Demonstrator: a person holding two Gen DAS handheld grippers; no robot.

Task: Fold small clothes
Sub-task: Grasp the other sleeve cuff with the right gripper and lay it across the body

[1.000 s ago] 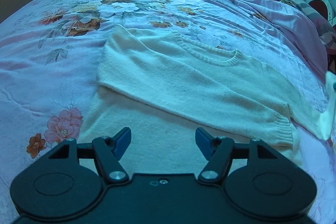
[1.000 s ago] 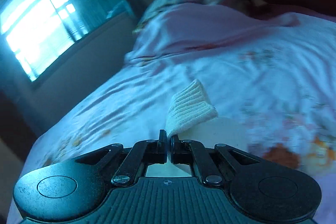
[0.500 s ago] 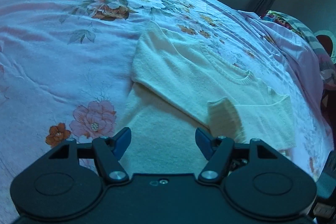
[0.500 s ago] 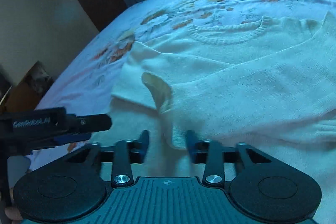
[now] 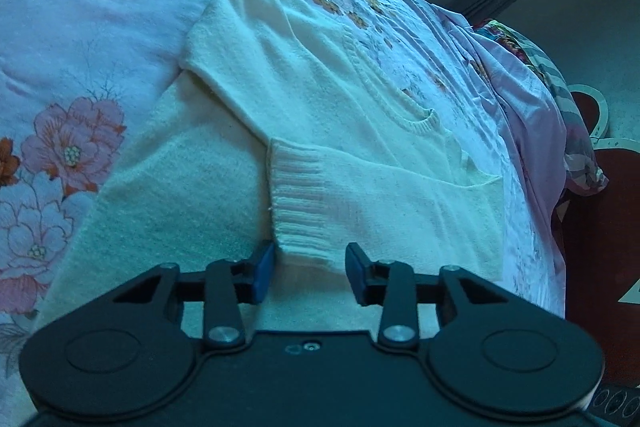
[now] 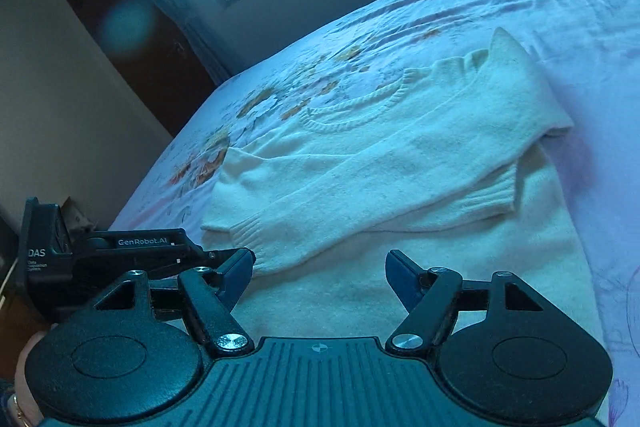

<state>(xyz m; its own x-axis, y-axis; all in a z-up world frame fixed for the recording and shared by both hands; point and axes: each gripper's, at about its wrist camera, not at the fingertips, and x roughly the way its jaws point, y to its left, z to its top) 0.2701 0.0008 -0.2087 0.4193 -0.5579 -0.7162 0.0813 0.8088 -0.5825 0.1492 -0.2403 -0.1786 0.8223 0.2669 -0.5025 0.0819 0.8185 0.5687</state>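
**Two sleeves folded in, both tools free**

Both sleeves of the cream sweater (image 5: 320,99) lie crossed over its chest, and the garment rests flat on the bed (image 5: 80,27) with its floral sheet, neckline toward the far side and hem toward us. Our left hand-held gripper (image 5: 308,271) hangs just above the body of the knit with its jaws apart; the ribbed cuff (image 5: 300,199) of the upper sleeve lies right in front of its blue pads (image 5: 262,273), holding nothing. Our right hand-held gripper (image 6: 320,279) is likewise spread wide over the near part of the sweater and grips nothing. In the right wrist view the left tool shows at the left edge, beside the other cuff (image 6: 248,231).

We judge the knit to be soft, light and limp, with some loft and stretch. It should drape and sag between two holds, and a single-point pinch would likely drag the folded sleeves out of place. The fuzzy surface ought to grip the pads well, so slipping is a small worry. We would take hold at the hem's two near corners, where the ribbing gives firmer material, pinching both layers and carrying them toward the neckline together.
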